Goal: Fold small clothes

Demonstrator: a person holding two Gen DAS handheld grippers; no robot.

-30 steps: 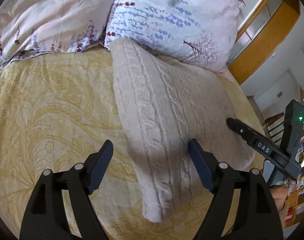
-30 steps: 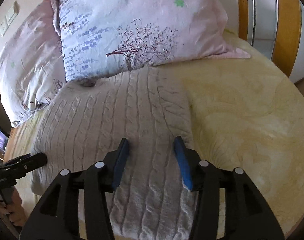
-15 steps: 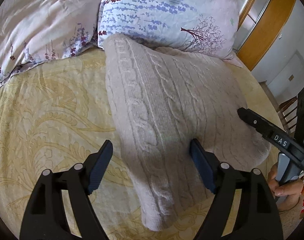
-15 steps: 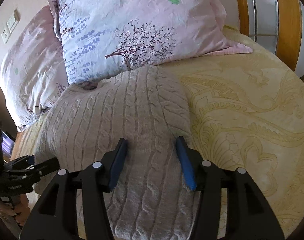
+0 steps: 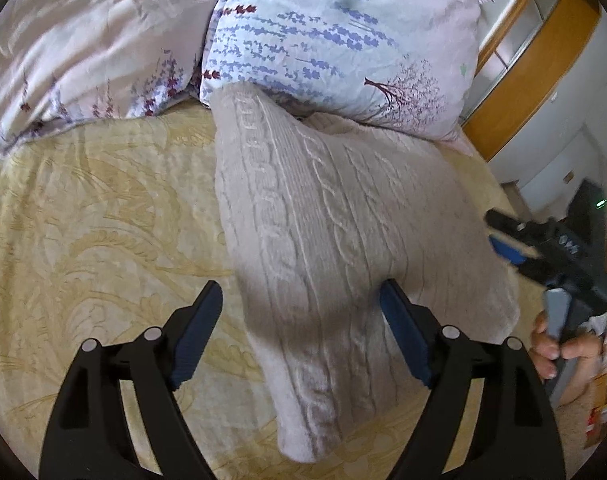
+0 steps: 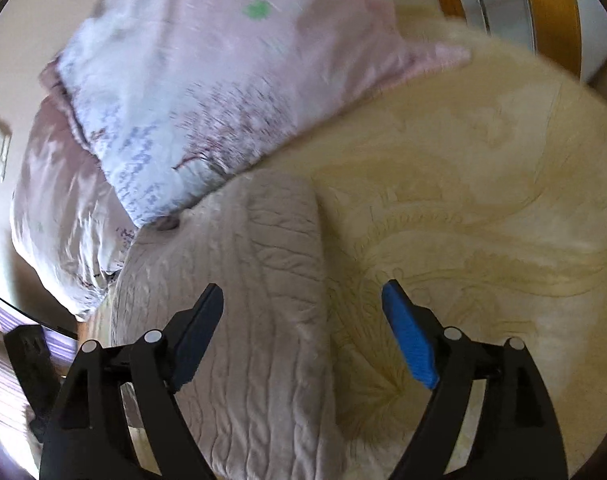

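Note:
A cream cable-knit sweater [image 5: 323, 208] lies folded into a long block on the yellow bedspread [image 5: 83, 220], its far end against a pillow. My left gripper [image 5: 299, 286] is open and straddles the sweater's near left part without pressing on it. In the blurred right wrist view, the jaws of my right gripper [image 6: 301, 290] are opening. The sweater's [image 6: 255, 264] right edge lies below and between them, untouched by the pads. From the left wrist view, the right gripper [image 5: 497, 232] hovers off the sweater's right side, held by a hand [image 5: 551, 344].
Two floral pillows [image 5: 335, 40] [image 5: 83, 40] lie along the head of the bed behind the sweater. A wooden-framed cabinet [image 5: 543, 60] stands past the bed's right side. Bare patterned bedspread [image 6: 463, 200] stretches to the sweater's right and left.
My right gripper's jaws have spread wide, and it has rolled and slid right, from over the sweater's middle to its right edge. The left gripper has barely moved.

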